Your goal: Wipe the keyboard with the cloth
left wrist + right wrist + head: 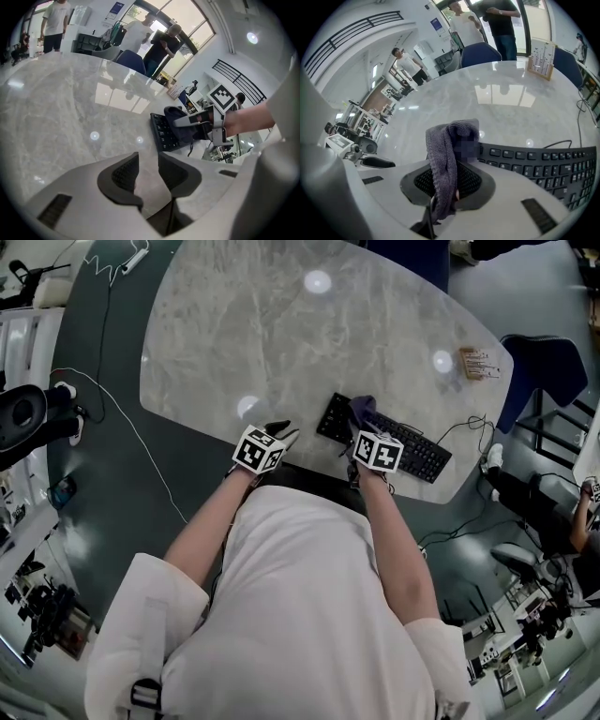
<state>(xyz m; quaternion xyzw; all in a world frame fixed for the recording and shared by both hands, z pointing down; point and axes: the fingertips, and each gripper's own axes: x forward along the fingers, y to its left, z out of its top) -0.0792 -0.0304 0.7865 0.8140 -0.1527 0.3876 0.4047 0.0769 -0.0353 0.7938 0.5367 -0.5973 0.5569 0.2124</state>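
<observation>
A black keyboard lies aslant near the table's front right edge. My right gripper hovers over its left end, shut on a dark grey-purple cloth. In the right gripper view the cloth stands bunched up between the jaws, and the keyboard stretches off to the right. My left gripper rests low over bare table left of the keyboard; its jaws stand a little apart with nothing between them. From there I see the keyboard, the cloth and the right gripper.
The marble table spreads wide beyond the grippers. A small wooden holder sits at its far right edge, and a blue chair stands past it. The keyboard's cable trails off the right side. People stand beyond the table's far side.
</observation>
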